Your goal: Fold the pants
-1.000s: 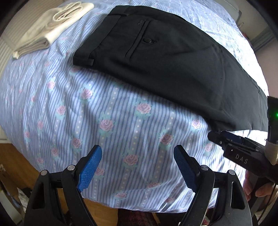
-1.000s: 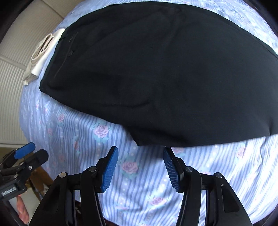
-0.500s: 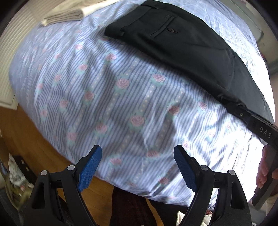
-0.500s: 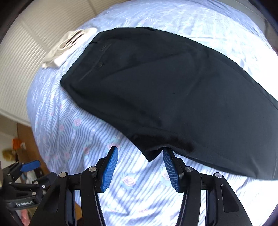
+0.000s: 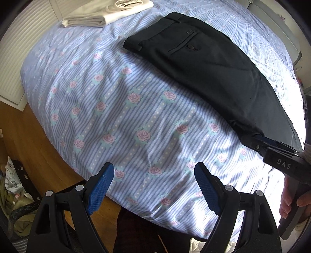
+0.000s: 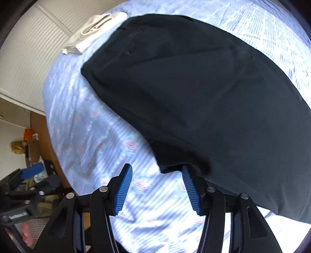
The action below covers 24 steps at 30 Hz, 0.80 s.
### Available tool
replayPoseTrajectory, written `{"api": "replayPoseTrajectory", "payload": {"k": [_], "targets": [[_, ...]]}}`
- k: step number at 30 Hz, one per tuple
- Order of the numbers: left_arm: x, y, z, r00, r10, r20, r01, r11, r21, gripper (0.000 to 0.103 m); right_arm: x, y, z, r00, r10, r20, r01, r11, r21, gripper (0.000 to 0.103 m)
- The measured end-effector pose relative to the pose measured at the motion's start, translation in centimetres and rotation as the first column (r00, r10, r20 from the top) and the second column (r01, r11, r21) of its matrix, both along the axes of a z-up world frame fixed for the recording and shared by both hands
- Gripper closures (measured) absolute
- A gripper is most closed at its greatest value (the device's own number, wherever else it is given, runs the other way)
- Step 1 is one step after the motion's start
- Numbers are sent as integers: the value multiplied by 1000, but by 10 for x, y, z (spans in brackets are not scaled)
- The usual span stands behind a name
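Black pants (image 5: 204, 64) lie flat on the floral striped bed sheet (image 5: 120, 109), waistband and buttoned back pocket toward the far side. My left gripper (image 5: 153, 186) is open and empty above the sheet near the bed's front edge, well left of the pants. My right gripper (image 6: 156, 186) is open, its jaws either side of the near lower corner of the pants (image 6: 194, 97); the right pad touches the cloth edge. The right gripper also shows in the left wrist view (image 5: 252, 140) at that corner.
Folded cream clothes (image 5: 105, 13) lie at the bed's far left corner, also in the right wrist view (image 6: 93, 33). White slatted doors (image 6: 35, 50) stand behind. A wooden floor (image 5: 25, 140) with clutter lies left of the bed.
My right gripper has moved forward and now straddles the pants' near corner. My left gripper has pulled back and up from the bed, showing the floor.
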<state>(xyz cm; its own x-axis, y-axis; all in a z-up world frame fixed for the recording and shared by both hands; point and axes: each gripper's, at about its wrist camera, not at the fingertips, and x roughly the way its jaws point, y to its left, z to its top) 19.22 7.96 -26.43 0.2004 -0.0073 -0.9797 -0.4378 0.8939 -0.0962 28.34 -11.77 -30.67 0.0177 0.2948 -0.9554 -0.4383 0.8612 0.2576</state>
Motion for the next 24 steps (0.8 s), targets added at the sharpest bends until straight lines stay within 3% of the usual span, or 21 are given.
{"api": "replayPoseTrajectory", "payload": {"k": [5, 8, 15, 19, 22, 24], "targets": [[1, 2, 2, 1000, 12, -2, -12, 1000, 6, 18, 5, 0, 7, 999, -8, 33, 7, 1000, 25, 48], [1, 2, 1, 1000, 11, -9, -11, 1000, 16, 18, 9, 5, -6, 1000, -15, 16, 15, 1000, 28, 48], [-3, -1, -2, 999, 13, -30, -12, 1000, 20, 18, 4, 20, -46, 1000, 19, 20, -18, 996, -84, 48], [-6, -3, -2, 999, 27, -31, -26, 999, 19, 18, -6, 10, -36, 998, -3, -57, 5, 999, 39, 49], [-7, -5, -1, 999, 28, -31, -27, 999, 33, 18, -2, 5, -37, 1000, -12, 5, 12, 1000, 9, 52], [-9, -6, 0, 999, 31, -30, -30, 999, 31, 18, 7, -2, -39, 998, -63, 1, 63, 998, 12, 56]]}}
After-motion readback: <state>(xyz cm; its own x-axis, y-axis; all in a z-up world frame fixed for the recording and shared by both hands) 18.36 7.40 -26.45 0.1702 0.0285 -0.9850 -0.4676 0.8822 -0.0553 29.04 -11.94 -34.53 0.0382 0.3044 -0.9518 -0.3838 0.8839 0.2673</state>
